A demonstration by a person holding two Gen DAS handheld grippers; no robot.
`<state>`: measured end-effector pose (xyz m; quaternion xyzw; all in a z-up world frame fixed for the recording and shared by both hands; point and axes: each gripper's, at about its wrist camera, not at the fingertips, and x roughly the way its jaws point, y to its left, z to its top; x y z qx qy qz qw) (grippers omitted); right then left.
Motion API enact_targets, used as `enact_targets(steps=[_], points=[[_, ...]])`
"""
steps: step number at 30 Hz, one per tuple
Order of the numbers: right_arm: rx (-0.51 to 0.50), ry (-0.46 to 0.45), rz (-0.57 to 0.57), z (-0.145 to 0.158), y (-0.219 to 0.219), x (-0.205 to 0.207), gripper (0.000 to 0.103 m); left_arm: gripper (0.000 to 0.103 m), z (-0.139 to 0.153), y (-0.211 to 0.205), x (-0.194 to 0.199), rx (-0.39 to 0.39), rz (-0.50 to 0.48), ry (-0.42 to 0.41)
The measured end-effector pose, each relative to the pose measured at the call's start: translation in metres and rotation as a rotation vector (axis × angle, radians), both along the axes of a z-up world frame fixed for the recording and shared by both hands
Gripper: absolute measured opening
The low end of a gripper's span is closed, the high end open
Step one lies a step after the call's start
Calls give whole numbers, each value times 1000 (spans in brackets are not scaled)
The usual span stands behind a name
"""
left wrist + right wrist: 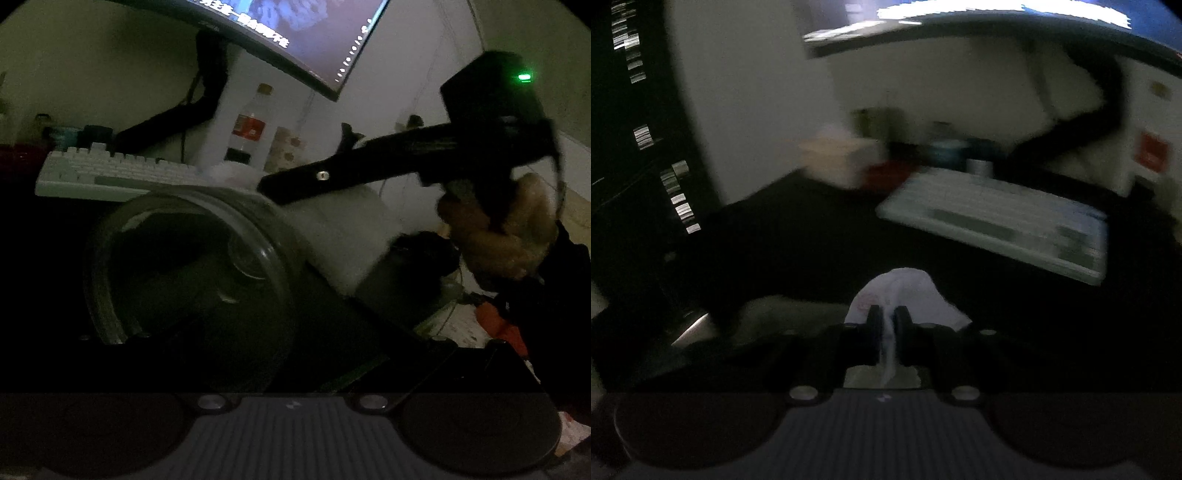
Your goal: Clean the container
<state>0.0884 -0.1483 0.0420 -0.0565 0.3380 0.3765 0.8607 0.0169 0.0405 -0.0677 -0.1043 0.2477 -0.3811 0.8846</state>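
Note:
A clear round container (122,236) lies on its side with its open mouth toward the left wrist camera. It sits between the dark fingers of my left gripper (192,280), which looks shut on it, though the picture is dim. A hand (502,236) brings my right gripper (266,186) in from the right, with its tip at the container's upper rim. In the right wrist view my right gripper (889,317) is shut on a crumpled white tissue (908,288), which sticks out past the pads. The container is not in that view.
A white keyboard (110,173) (997,221) lies on the dark desk behind the container. A curved monitor (295,33) hangs above it, with a red-labelled bottle (251,125) beneath. A beige box (834,158) and small jars stand at the back.

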Motion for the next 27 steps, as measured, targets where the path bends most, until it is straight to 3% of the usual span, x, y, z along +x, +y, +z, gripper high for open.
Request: enact_targets(steps=[2,5,10,14,18,25,27], points=[[13,0,59,2,5,-10,13,103,0,-2,-2,4,-6,0],[14,5,35,0,2,-3,10,103,1,-4,-4,16,-5,-4],[-5,49,-131,-3,-21,27,14,103,0,-3,-2,6,-12,-3],[3,14,-52,0,-12,4,15,103,-1,-6,-2,7,-20,-13],[48,40,53,2,-4,-13,14,103,-1,-11,-5,20,-27,-20],[-25,7,-134,-3,-24,0,16,103,-1,-14,-7,36,-29,-32],[-19,5,-117,-3,-23,-3,15,103,-1,-15,-8,45,-24,-38]])
